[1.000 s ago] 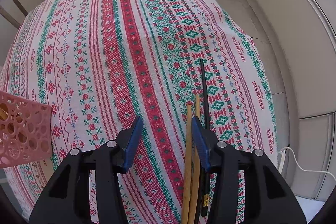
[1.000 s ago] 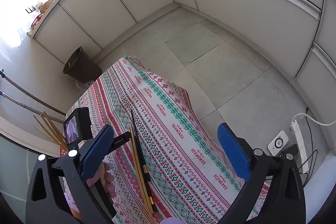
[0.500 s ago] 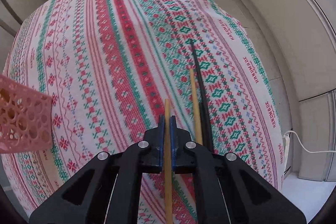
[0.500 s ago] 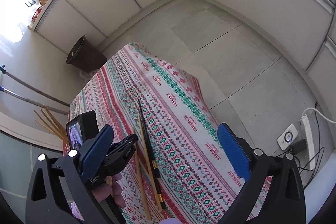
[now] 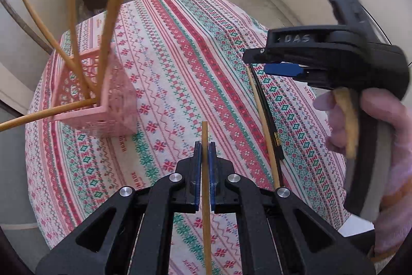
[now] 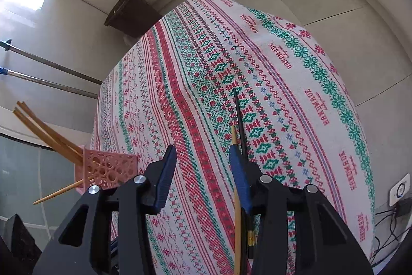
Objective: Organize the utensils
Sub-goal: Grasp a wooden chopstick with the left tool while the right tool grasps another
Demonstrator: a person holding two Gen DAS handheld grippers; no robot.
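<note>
My left gripper point(image 5: 203, 146) is shut on a wooden chopstick point(image 5: 205, 172) and holds it above the patterned tablecloth point(image 5: 180, 63). A pink perforated holder point(image 5: 103, 105) with several wooden chopsticks stands to its left; it also shows in the right wrist view point(image 6: 108, 168). A wooden chopstick point(image 5: 262, 120) and a black chopstick point(image 5: 270, 125) lie side by side on the cloth. My right gripper point(image 6: 203, 153) is open just above them, with the wooden chopstick point(image 6: 233, 135) and the black chopstick point(image 6: 239, 117) beside its right finger. It also shows in the left wrist view point(image 5: 278, 63).
A dark bin point(image 6: 128, 14) stands on the floor beyond the table's far end. Metal poles point(image 6: 51, 74) lean at the left. A power strip and cables point(image 6: 399, 192) lie on the floor at the right. The cloth drops off at the table's edges.
My left gripper closed on a wooden chopstick and lifted it, turning toward the pink holder. My right gripper came down over the two chopsticks left on the cloth.
</note>
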